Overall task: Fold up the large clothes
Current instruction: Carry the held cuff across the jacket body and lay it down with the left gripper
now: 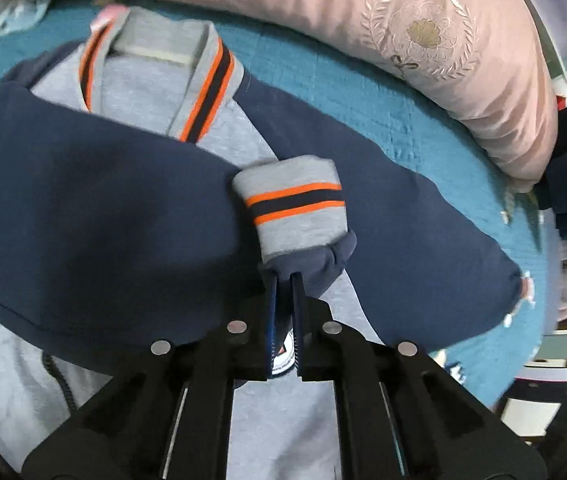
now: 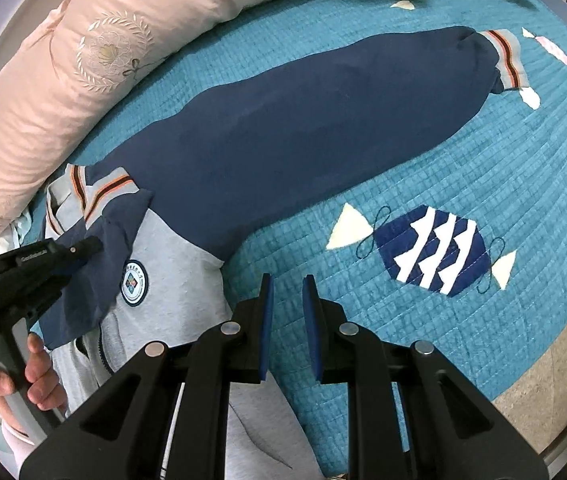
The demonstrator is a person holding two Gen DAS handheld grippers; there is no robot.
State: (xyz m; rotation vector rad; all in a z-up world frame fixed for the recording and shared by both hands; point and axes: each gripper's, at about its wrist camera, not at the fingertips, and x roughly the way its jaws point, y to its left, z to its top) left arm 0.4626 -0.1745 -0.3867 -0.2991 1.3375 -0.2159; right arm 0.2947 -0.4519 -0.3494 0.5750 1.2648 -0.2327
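Observation:
A grey zip jacket (image 1: 131,92) with navy sleeves and orange-striped trim lies front up on a teal quilt (image 1: 363,96). My left gripper (image 1: 284,280) is shut on the left sleeve (image 1: 83,200) just behind its grey striped cuff (image 1: 295,208), holding it across the chest. The same gripper shows at the left of the right wrist view (image 2: 83,248). My right gripper (image 2: 287,284) is open and empty above the quilt beside the jacket's grey body (image 2: 179,280). The other navy sleeve (image 2: 303,128) lies stretched out flat, its cuff (image 2: 507,60) far away.
A long pink embroidered pillow (image 2: 95,60) lies along the far edge of the quilt (image 2: 483,160). A navy and white candy patch (image 2: 431,252) is sewn on the quilt to the right. Bare floor (image 2: 555,368) shows past the quilt's right edge.

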